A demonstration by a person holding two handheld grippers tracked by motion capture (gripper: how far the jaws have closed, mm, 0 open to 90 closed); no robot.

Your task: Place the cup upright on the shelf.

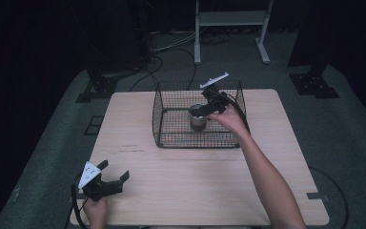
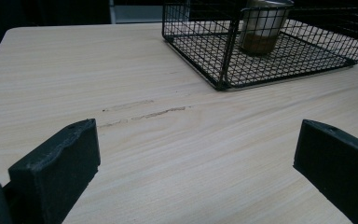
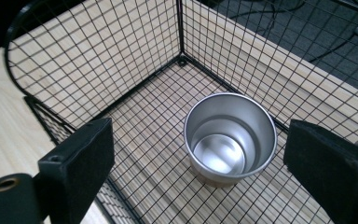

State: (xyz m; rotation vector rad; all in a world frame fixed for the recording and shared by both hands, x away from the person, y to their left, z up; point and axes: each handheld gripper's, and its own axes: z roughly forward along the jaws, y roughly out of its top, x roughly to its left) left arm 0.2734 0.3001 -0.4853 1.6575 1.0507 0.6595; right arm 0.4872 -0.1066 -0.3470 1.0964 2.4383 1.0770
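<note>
A silver metal cup (image 3: pixel 230 137) stands upright and empty on the floor of a black wire basket (image 1: pixel 171 114) in the middle of the far half of the table. My right gripper (image 1: pixel 204 110) hangs over the basket just above the cup (image 1: pixel 198 118), open, its jaws wide on either side of the cup and not touching it. My left gripper (image 1: pixel 114 171) rests near the table's front left corner, open, with nothing between its jaws. In the left gripper view the basket (image 2: pixel 223 70) and cup (image 2: pixel 261 25) sit far ahead.
The light wooden table (image 1: pixel 195 176) bears faint scuff marks (image 2: pixel 144 112) in front of the basket. Beyond the table are grey carpet, loose cables (image 1: pixel 171 47) and a white frame's legs (image 1: pixel 198 33). A dark stand (image 1: pixel 314 78) is at the right rear.
</note>
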